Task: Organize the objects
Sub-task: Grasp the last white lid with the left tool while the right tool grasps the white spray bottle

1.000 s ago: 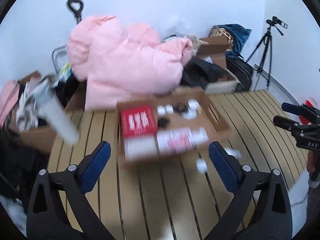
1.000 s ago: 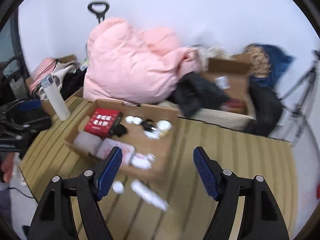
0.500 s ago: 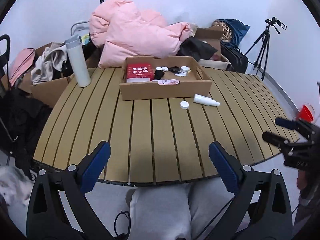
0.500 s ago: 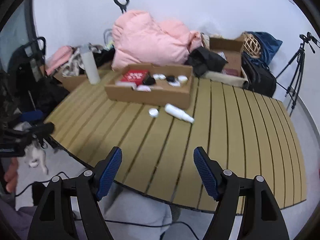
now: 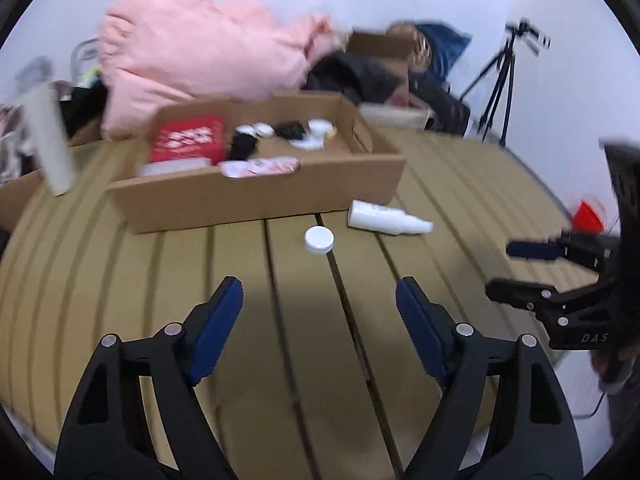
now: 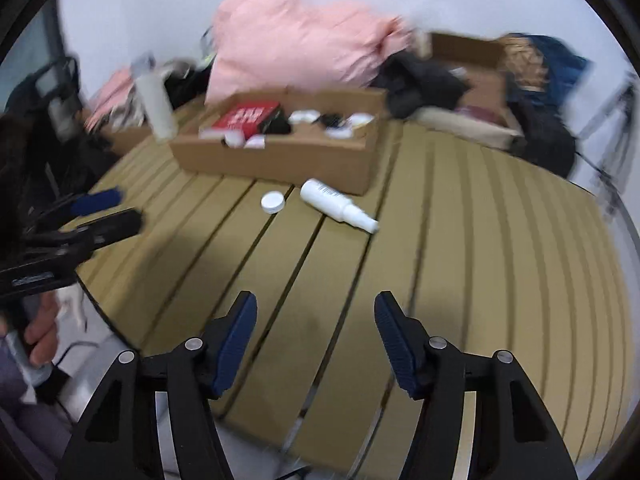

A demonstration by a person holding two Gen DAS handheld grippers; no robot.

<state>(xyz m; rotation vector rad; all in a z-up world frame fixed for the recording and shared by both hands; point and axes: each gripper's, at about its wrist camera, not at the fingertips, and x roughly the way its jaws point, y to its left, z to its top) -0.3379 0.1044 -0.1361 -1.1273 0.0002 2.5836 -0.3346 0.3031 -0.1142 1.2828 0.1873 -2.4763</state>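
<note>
Jaws of both grippers closing on nothing above slatted table, white jar and bottle lying before cardboard box.

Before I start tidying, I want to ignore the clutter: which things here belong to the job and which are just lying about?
Part of the job:
- open brown cardboard box
- small round white lid on the slats
- white plastic spray bottle lying on its side
- red flat packet in the box

Just lying about:
- pink puffy quilt
- tall white flask
- black tripod
</note>
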